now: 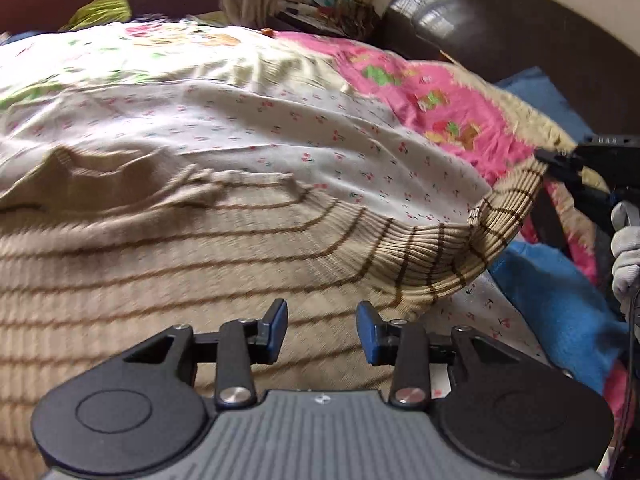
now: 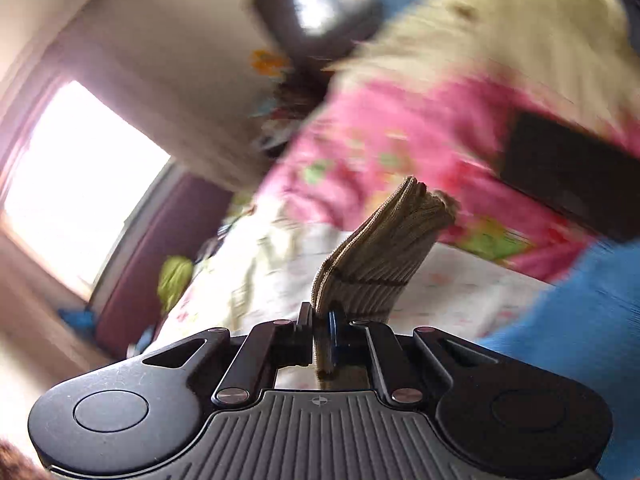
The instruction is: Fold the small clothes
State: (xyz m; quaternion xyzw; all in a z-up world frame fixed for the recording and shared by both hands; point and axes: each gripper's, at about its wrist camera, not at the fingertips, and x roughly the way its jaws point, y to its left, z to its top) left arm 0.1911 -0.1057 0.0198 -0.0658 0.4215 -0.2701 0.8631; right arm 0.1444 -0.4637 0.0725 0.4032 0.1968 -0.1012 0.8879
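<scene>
**Q:** Blue pads first, what are they doing?

**Me:** Blue-padded fingers of my left gripper stand apart, holding nothing, poised just above the striped knit garment, which lies spread beneath them on the bed.

**Q:** And your other hand?

**Me:** My right gripper has its fingers together, clamped on a bunched edge of that same garment; the ribbed fold stands up out of the pinch. Seen from the left wrist, that gripper sits at the garment's far right corner, and the corner is lifted clear of the cherry-print sheet while the rest of the knit lies flat.

**Q:** What surrounds the garment?

**Me:** Beyond it, past the sheet, a pink patterned blanket. To its right, below the raised corner, a blue cloth. My gloved hand shows at the edge past the corner.

**Q:** Which step is this?

**Me:** I judge it a fold in the making: one corner raised, ready to be carried across the body of the garment. The right-wrist view is blurred, so I cannot say more of the motion.

**Q:** What does the next move call for?

**Me:** Probably my left fingers closing on the near edge, or pinning it, so the knit does not drag while the right brings its corner over and lays it square.
</scene>
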